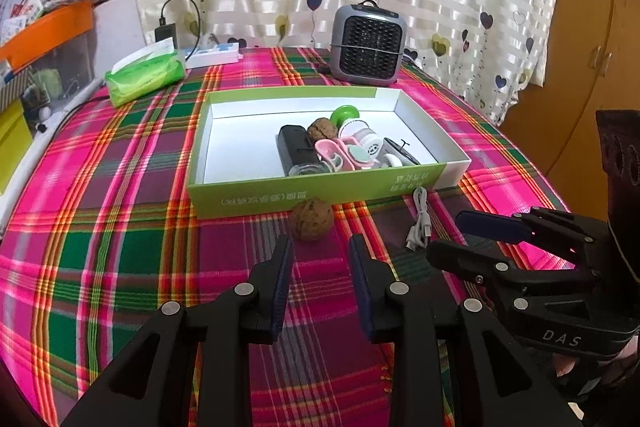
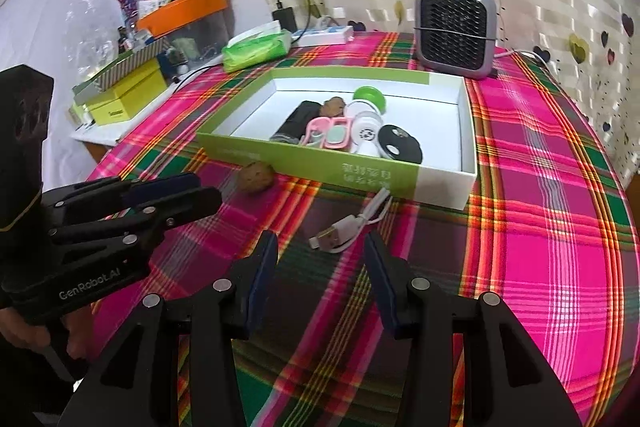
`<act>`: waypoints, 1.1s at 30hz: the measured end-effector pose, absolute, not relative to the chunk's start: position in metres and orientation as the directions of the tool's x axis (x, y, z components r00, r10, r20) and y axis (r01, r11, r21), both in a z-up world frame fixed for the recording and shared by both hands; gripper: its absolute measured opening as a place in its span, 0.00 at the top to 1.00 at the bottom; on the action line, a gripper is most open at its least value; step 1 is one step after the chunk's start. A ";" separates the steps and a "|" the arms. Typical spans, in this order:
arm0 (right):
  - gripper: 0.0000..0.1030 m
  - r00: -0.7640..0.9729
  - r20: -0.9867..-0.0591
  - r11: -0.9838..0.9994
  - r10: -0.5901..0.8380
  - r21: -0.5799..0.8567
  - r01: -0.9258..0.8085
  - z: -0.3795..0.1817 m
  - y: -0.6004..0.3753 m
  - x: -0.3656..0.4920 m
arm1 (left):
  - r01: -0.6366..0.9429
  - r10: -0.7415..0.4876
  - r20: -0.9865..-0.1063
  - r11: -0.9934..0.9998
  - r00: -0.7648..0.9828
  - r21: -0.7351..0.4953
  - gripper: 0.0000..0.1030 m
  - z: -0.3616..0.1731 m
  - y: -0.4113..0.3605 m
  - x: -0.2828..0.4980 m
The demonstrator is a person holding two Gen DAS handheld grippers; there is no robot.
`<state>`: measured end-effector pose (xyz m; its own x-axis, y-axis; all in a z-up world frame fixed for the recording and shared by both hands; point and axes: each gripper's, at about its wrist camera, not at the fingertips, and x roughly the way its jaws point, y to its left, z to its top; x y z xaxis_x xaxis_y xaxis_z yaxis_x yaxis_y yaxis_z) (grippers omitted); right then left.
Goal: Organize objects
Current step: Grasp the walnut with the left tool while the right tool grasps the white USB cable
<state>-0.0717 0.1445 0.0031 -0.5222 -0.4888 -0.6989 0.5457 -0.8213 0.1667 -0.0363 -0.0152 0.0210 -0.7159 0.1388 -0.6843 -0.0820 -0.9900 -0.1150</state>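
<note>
A green-and-white box (image 1: 320,193) (image 2: 460,187) lies open on the plaid tablecloth and holds several small items, among them a black case (image 1: 294,147), a walnut (image 1: 321,129), a pink piece (image 1: 336,155) and a green-capped bottle (image 1: 354,131). A second walnut (image 1: 311,219) (image 2: 256,177) lies on the cloth against the box's front wall. A coiled white USB cable (image 1: 419,223) (image 2: 348,227) lies to its right. My left gripper (image 1: 320,247) (image 2: 204,193) is open and empty, just short of the walnut. My right gripper (image 2: 320,243) (image 1: 448,235) is open and empty, just short of the cable.
A grey fan heater (image 1: 368,45) (image 2: 456,31) stands behind the box. A green tissue pack (image 1: 146,75) (image 2: 256,49) and a white power strip (image 1: 214,55) lie at the back left. Storage boxes (image 2: 124,95) crowd the side shelf beyond the table's left edge.
</note>
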 end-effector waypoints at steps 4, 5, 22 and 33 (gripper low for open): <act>0.55 -0.518 -0.709 -0.830 -0.478 0.171 0.531 0.000 0.143 -0.079 | -0.088 0.144 -0.693 -0.989 -0.706 -0.116 0.74 0.017 -0.016 -0.045; 0.55 -0.515 -0.710 -0.829 -0.479 0.175 0.531 -0.001 0.143 -0.081 | -0.089 0.146 -0.695 -0.989 -0.704 -0.117 0.74 0.016 -0.016 -0.047; 0.55 -0.480 -0.753 -0.847 -0.450 0.189 0.497 -0.009 0.139 -0.099 | -0.105 0.144 -0.722 -0.990 -0.677 -0.098 0.71 0.010 -0.013 -0.073; 0.68 -0.501 -0.756 -0.859 -0.420 0.155 0.487 -0.008 0.154 -0.099 | -0.105 0.150 -0.739 -0.989 -0.657 -0.108 0.71 0.005 -0.012 -0.081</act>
<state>-0.0989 0.1540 -0.0076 -0.5010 -0.4204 -0.7564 0.4875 -0.8593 0.1547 -0.0807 -0.0118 0.0055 -0.6570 0.1504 -0.7387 -0.1049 -0.9886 -0.1079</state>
